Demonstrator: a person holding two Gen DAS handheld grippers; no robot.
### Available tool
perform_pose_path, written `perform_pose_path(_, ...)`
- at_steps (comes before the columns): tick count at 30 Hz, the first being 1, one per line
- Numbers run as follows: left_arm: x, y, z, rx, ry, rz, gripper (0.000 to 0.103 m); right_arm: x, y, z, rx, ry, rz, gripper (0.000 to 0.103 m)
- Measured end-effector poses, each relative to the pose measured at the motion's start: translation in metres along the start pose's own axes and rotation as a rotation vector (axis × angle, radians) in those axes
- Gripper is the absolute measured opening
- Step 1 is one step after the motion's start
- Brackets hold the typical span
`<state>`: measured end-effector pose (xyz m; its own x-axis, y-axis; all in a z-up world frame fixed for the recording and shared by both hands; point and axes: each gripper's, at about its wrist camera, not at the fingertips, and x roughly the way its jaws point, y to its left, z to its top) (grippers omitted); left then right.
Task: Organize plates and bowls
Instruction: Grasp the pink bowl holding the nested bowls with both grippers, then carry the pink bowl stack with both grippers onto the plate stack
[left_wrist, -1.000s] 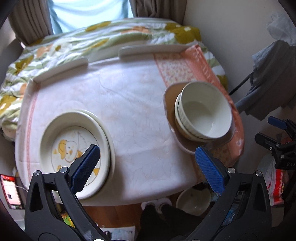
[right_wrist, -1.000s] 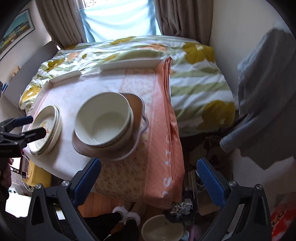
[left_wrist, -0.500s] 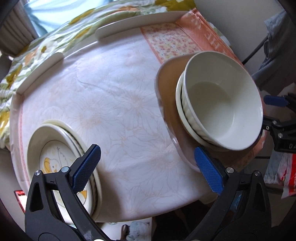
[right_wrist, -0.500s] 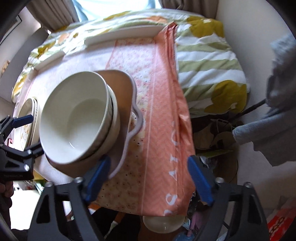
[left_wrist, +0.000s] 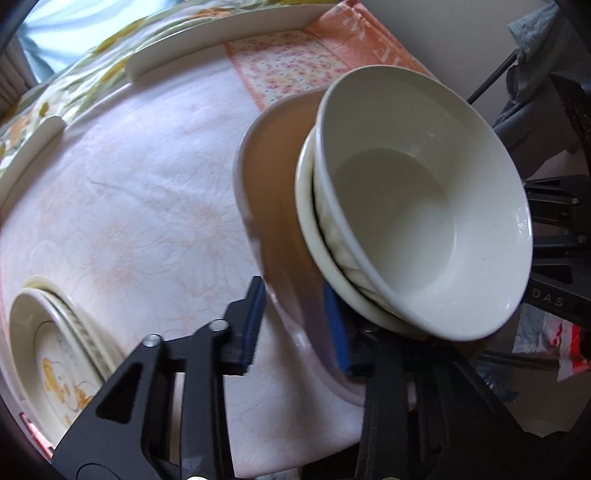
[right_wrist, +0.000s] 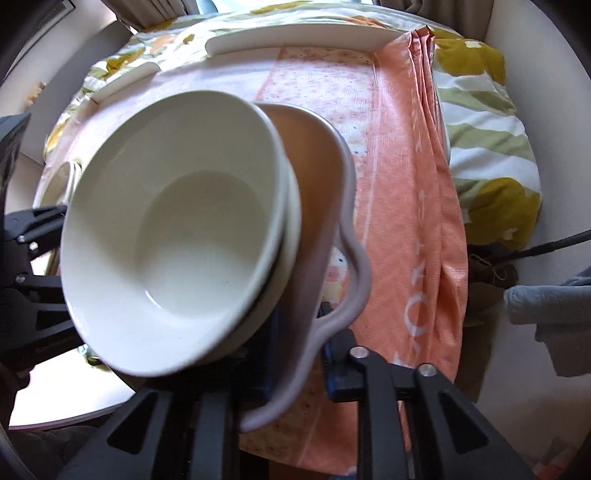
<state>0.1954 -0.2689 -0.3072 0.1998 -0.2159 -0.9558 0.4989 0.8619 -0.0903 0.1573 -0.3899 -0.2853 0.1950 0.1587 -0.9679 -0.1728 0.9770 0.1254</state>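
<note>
A brown dish with a pale rim and a looped handle sits at the right side of the round table. Two white bowls are stacked inside it. My left gripper has its jaws closing on the dish's near left rim, and the blue pads sit on either side of it. My right gripper is closing on the rim beside the handle, with that rim between its pads. A stack of plates with a yellow duck picture lies at the table's left.
A pale pink cloth covers the table, and an orange cloth hangs over its right edge. Raised white rim pieces line the far edge. Flowered bedding lies beyond, grey clothes hang at the right.
Both grippers came down toward the brown dish. Their jaws went from wide open to closed on its rim, one at each side.
</note>
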Motion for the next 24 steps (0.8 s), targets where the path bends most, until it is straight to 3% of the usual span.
perform_pose_path(3,0.001,-0.007,-0.001,0.024,-0.018,-0.011,0.01,0.001,0.002,-0.002,-0.01,-0.02,0.014,0.012)
perform_pose_path(15,-0.011,-0.013,0.002,0.043,-0.068,0.047,0.01,-0.007,0.009,-0.005,-0.029,-0.08,-0.003,0.01)
perform_pose_path(24,-0.075,0.002,0.004,-0.022,-0.149,0.07,0.01,-0.058,0.031,0.016,-0.094,-0.162,-0.021,0.01)
